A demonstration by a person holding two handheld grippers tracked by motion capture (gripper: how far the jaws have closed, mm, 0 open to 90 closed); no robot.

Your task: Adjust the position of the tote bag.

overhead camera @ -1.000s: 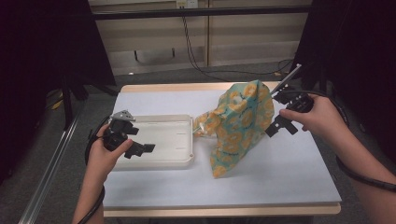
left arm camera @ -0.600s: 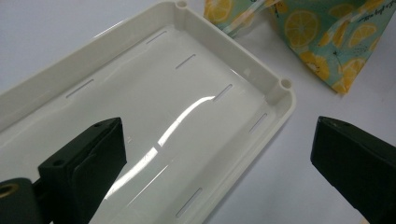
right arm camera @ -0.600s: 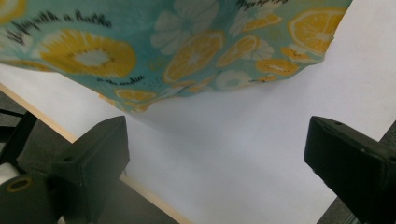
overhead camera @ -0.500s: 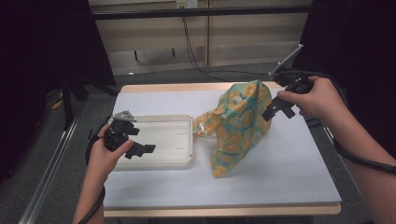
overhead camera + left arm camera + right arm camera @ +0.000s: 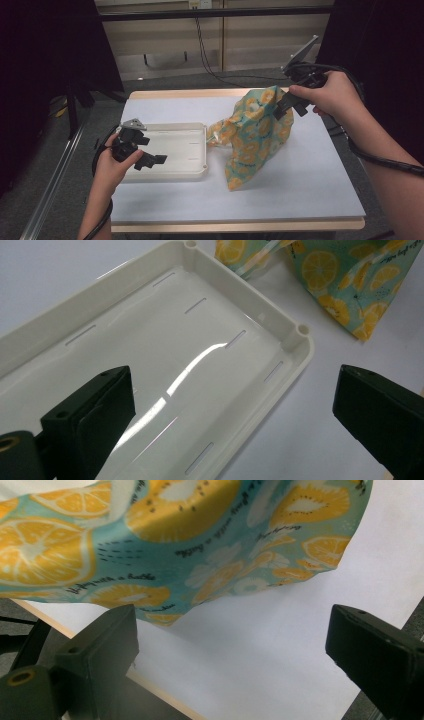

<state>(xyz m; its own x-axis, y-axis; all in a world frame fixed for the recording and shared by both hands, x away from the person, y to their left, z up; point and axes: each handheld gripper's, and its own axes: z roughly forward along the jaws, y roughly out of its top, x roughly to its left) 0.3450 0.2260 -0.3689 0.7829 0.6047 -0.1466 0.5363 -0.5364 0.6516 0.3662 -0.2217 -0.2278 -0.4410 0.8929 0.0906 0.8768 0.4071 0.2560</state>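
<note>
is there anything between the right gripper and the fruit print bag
Nothing visible: the right gripper hangs open right at the top edge of the fruit-print bag, with only bare white table beneath its jaws.

Left claw (image 5: 150, 159) held low at left by left hand (image 5: 114, 167), forearm entering from bottom edge; jaws spread wide. Right claw (image 5: 286, 107) raised at far right, gripped by right hand (image 5: 332, 95), forearm angled in from lower right; jaws parted.

High view above the bench (image 5: 300, 200) looking forward and down, gripper views close along their jaws, all sharing the bag (image 5: 255, 135).
</note>
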